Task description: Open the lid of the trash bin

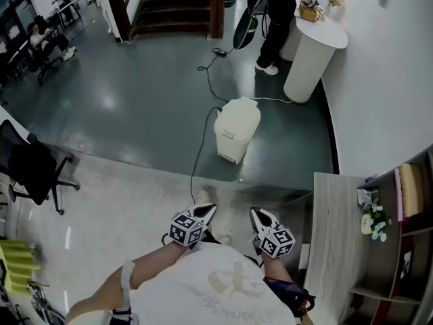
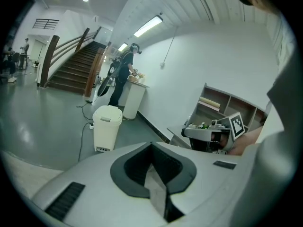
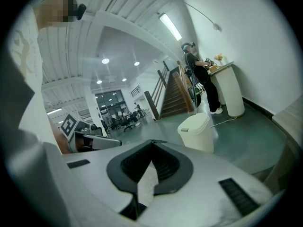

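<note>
The cream trash bin (image 1: pixel 237 128) stands on the dark green floor a few steps ahead, its lid (image 1: pixel 239 109) down. It also shows in the left gripper view (image 2: pixel 106 126) and in the right gripper view (image 3: pixel 198 131). My left gripper (image 1: pixel 206 210) and right gripper (image 1: pixel 256 213) are held side by side close to my body, well short of the bin. Both point toward it. Each has its jaws pressed together with nothing between them, as seen for the left gripper (image 2: pixel 151 145) and the right gripper (image 3: pixel 152 143) in their own views.
A black cable (image 1: pixel 199 147) runs across the floor past the bin's left side. A white round pedestal table (image 1: pixel 312 49) with a person (image 1: pixel 274 19) at it stands behind the bin. A wooden desk (image 1: pixel 335 235) and shelves (image 1: pixel 406 235) are at my right, an office chair (image 1: pixel 30 164) at my left.
</note>
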A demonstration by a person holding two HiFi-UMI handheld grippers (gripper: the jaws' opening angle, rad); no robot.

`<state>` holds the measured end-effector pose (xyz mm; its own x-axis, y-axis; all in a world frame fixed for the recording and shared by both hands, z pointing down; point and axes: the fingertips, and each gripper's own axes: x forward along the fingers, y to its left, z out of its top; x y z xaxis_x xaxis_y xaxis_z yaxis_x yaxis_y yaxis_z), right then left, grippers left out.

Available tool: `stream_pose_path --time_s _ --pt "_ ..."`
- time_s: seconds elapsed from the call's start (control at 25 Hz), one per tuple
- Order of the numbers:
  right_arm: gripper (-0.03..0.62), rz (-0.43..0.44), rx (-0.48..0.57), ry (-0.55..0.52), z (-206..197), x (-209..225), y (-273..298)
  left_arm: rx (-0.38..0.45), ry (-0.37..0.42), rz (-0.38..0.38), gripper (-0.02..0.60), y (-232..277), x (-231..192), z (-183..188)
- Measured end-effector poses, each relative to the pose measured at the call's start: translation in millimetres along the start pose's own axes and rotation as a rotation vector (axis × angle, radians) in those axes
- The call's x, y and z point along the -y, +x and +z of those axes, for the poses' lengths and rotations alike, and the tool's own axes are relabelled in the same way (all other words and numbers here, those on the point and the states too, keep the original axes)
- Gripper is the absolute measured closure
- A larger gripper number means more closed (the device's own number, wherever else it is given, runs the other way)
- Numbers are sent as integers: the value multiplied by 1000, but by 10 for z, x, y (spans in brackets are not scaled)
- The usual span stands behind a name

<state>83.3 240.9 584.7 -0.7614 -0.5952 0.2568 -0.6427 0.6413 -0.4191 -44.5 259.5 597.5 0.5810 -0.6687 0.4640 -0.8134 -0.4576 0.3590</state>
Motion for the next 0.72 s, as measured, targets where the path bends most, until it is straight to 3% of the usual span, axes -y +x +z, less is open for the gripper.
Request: stream_pose_path --time_s 0.4,0.72 --pt "588 33 -2 5 50 21 83 3 -30 48 567 -25 -107 63" --pt "588 21 7 10 164 225 123 -10 -8 19 568 259 -85 204"
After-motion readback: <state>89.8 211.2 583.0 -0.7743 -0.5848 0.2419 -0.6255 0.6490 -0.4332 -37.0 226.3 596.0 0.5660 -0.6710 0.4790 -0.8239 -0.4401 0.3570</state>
